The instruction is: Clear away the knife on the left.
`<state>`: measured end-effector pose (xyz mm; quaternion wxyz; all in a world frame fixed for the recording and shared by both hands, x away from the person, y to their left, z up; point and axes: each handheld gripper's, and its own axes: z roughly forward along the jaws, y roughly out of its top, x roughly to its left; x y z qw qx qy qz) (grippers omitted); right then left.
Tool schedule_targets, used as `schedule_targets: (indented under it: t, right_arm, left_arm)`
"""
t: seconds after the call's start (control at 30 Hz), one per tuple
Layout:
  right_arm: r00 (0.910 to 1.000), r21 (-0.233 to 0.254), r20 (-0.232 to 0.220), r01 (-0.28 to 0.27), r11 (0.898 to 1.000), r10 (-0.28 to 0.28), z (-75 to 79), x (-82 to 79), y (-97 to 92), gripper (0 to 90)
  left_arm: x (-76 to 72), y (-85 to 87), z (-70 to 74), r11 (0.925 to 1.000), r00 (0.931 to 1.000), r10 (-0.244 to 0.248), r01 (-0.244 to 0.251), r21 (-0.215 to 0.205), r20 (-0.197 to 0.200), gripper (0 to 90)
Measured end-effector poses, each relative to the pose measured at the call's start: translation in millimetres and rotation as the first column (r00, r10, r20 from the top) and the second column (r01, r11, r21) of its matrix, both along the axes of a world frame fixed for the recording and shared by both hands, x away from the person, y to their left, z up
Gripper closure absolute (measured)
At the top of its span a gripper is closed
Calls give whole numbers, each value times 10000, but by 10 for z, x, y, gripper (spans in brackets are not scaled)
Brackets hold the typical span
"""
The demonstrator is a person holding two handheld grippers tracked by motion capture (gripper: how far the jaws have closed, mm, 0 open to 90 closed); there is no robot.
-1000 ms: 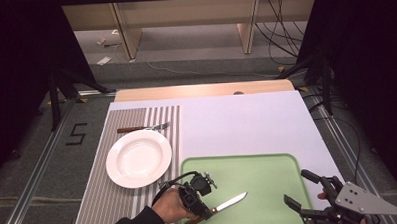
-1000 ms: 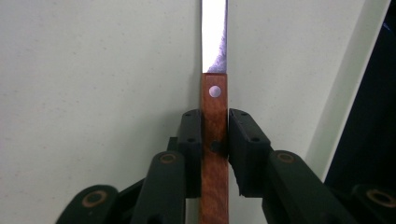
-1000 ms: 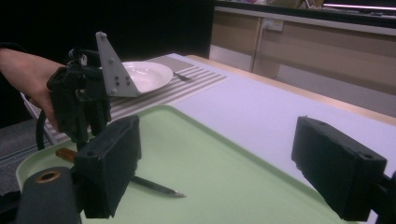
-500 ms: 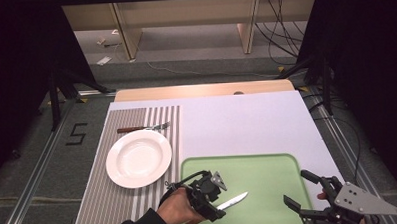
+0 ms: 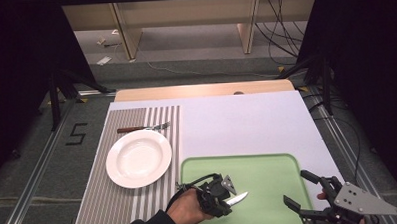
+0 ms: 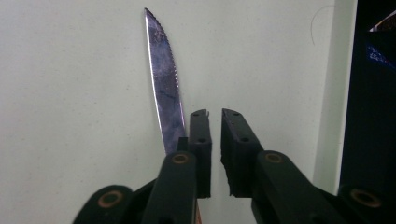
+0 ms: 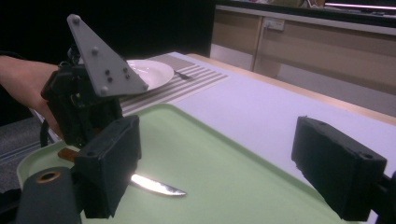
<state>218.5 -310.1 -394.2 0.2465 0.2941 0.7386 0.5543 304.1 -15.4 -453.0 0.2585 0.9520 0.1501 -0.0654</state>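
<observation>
While the left gripper (image 5: 228, 192) hovers over the near left corner of the green tray (image 5: 268, 169), its two black jaws are seen in the left gripper view nearly closed, with only a narrow slit between the ribbed pads; they have just been closing, and nothing is caught between them. The knife (image 6: 164, 84) is seen just to the left of the jaws, outside the gap, flat on the tray's smooth floor. Its blade is a slim, pointed strip of bright metal with a serrated edge, and a sliver of its brown handle (image 7: 69, 154) is glimpsed in the right gripper view under the left gripper's body. Whether the outer face of a jaw touches the blade cannot be told. The gripper is gripped by the person's left hand (image 5: 186, 211), and a grey three-cornered plate is carried on its top.

Farther right, at the tray's near right corner, the right gripper (image 5: 303, 190) is held with its blocky jaws spread wide and empty. The tray is a matte rectangle with rounded corners and a raised rim, laid on a pale tabletop (image 5: 247, 125). To the left, a round, glossy white plate (image 5: 138, 158) is set on a grey-and-white striped placemat (image 5: 114, 205), and beyond the plate a fork (image 5: 143, 128) with a brown handle is laid crosswise.
</observation>
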Motion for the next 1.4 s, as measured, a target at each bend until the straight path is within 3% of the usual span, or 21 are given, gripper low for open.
schedule_targets:
  t: [0.2, 0.4, 0.83, 1.1, 1.4]
  right_arm:
    - [10000, -16, -2, 6, 10000, -6, 2, -3, 0, 169]
    - [10000, -47, -8, -2, 10000, 2, 2, -6, 2, 169]
    - [10000, -45, 9, -9, 10000, 9, 6, -8, 0, 169]
    - [10000, -12, 34, 7, 10000, -6, 8, -8, -5, 169]
    - [10000, -19, 59, -3, 10000, 3, 8, -7, -5, 169]
  left_arm:
    - [-8, -10, -34, 9996, 9997, -233, 231, 151, 124, 897]
    - [2, -5, -68, 9999, 9999, -75, 73, 149, 118, 898]
    - [42, 41, -97, 9972, 9997, 153, -166, 730, 177, 898]
    - [69, 155, -76, 9922, 9999, 122, -121, 1244, -1, 898]
    - [152, 306, -68, 9884, 9977, 660, -633, 1382, -155, 898]
